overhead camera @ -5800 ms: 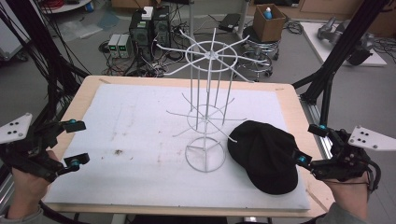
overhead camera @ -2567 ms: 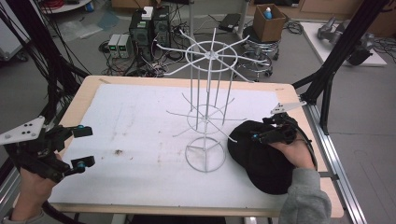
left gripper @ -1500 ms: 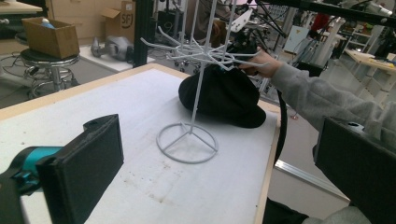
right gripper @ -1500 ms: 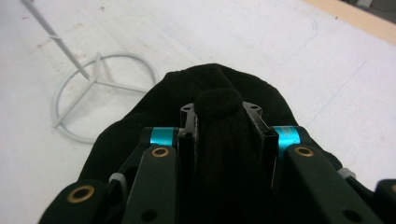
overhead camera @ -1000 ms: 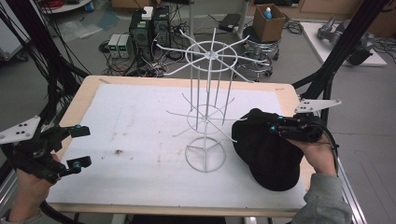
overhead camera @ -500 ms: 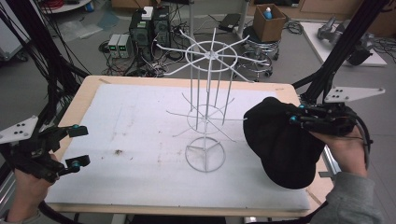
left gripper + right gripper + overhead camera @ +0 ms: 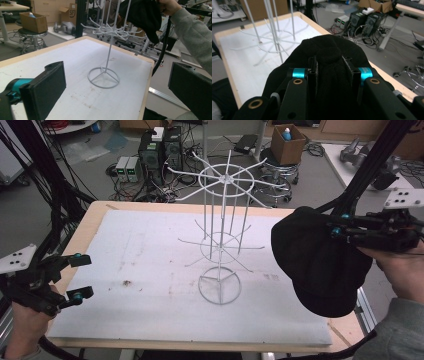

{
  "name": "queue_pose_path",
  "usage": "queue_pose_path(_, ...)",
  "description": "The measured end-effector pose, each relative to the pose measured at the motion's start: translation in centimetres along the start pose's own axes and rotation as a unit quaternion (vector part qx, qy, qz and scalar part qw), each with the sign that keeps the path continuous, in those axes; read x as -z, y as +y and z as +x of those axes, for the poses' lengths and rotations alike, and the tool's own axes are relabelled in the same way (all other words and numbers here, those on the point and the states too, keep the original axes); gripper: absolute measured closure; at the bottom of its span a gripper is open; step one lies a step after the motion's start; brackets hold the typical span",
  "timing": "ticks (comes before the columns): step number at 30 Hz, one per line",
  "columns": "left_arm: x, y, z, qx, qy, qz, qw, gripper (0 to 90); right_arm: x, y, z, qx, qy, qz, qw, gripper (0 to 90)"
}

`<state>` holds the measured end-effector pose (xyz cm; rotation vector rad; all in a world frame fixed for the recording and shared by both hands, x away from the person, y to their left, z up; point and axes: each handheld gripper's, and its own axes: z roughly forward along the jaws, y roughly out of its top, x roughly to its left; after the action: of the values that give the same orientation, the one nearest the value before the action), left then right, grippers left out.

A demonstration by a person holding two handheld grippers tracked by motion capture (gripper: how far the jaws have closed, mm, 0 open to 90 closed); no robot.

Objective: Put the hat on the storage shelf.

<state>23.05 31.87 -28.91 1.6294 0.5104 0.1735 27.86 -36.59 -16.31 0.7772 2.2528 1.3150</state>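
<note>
Counts: one black cap (image 7: pixel 320 262), one white wire rack (image 7: pixel 220 232), two grippers, one white mat (image 7: pixel 150 270) on one wooden table (image 7: pixel 90 227).
Right gripper (image 7: pixel 335 229): its jaws are clamped on a fold of the cap's cloth; in the right gripper view the cloth bulges between the two pads (image 7: pixel 312 72) and hides what lies beyond them.
Cap position: lifted clear of the mat, hanging from the right gripper over the table's right edge, to the right of the rack and apart from it; its brim end droops lowest.
Left gripper (image 7: pixel 77 277): jaws spread wide with nothing between them, held at the table's left front edge, well apart from rack and cap.
Rack: stands upright near the mat's middle on a ring base (image 7: pixel 103 77), thin rods rising to a spoked ring at the top, with wire arms sticking out lower down.
In the way: the rack's outstretched arms lie between the cap and the rack's centre.
Around: computer towers (image 7: pixel 160 152) and tangled cables on the floor behind the table; an open cardboard box (image 7: pixel 288 142) on a stool.
Writing: a cardboard box (image 7: pixel 72 12) in the left gripper view bears the letters "SF"; the rest is too small to read.
Stains: brown smudges (image 7: pixel 127 282) mark the mat left of the rack's base.
</note>
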Motion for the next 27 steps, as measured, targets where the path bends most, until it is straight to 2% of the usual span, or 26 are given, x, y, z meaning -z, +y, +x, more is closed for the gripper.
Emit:
queue_pose_path(1, 0.1, 0.0, 0.0, 0.000, 0.001, -0.001, 1.0000, 1.8, 0.5, 0.7, 0.1, 0.006, 0.005, -0.006, 1.0000, 70.3)
queue_pose_path(11, 0.0, -0.3, 0.6, 0.007, -0.002, 0.000, 1.0000, 1.8, 2.5, 3.1, 0.4, 0.010, 0.009, -0.017, 0.9998, 70.1)
queue_pose_path(16, 0.2, -0.5, 0.7, 0.003, 0.002, 0.000, 1.0000, 1.8, 3.6, 4.4, 0.4, 0.015, 0.011, -0.021, 0.9996, 70.0)
queue_pose_path(22, 0.3, -0.8, 1.4, 0.015, 0.001, -0.004, 0.9999, 1.8, 5.0, 6.0, 0.3, 0.022, 0.014, -0.025, 0.9994, 69.2)
queue_pose_path(23, 0.1, -0.9, 1.5, 0.022, -0.010, -0.010, 0.9996, 1.7, 5.2, 6.2, 0.3, 0.019, 0.016, -0.025, 0.9994, 69.1)
queue_pose_path(27, -0.4, -1.0, 1.4, 0.019, -0.008, 0.003, 0.9998, 1.8, 5.6, 6.7, 0.2, 0.022, 0.020, -0.027, 0.9992, 69.2)
